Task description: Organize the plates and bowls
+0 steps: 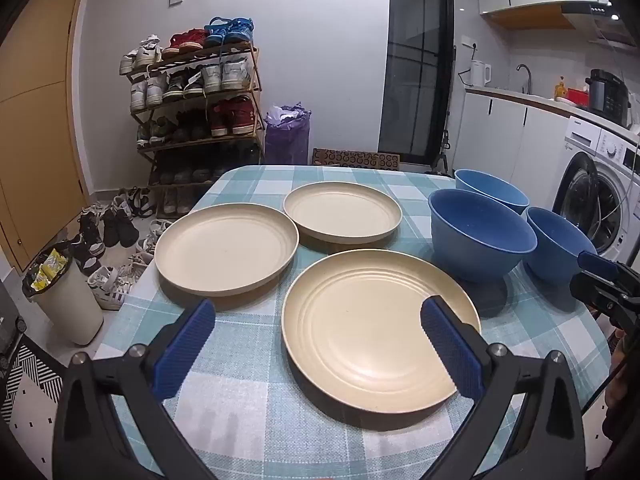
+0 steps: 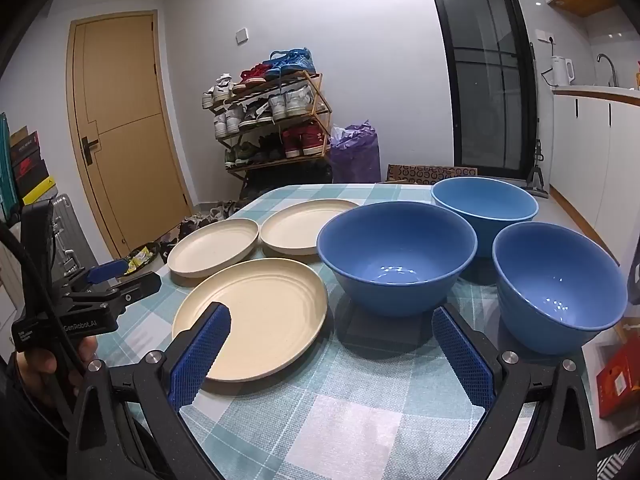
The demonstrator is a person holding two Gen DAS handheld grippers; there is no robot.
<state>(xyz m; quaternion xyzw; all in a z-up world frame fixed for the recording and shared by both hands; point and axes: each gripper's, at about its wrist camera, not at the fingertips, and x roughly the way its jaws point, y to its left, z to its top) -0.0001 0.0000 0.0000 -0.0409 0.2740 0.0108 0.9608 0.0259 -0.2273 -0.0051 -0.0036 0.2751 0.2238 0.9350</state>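
A: What's sitting on the table (image 1: 240, 420)?
B: Three cream plates (image 1: 380, 328) toward its left edge, three blue bowls (image 2: 398, 256) right. Both the left gripper (image 1: 316, 344) and the right gripper (image 2: 332, 356) are hovering spread, empty.
A: Handling?
B: Looking light, rigid, slick; I'd be pinching rims.

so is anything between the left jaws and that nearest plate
Nothing visible. The left gripper is open, its jaws standing above the near edge of the nearest plate, with only bare tablecloth below. The other two plates and the bowls sit farther back.
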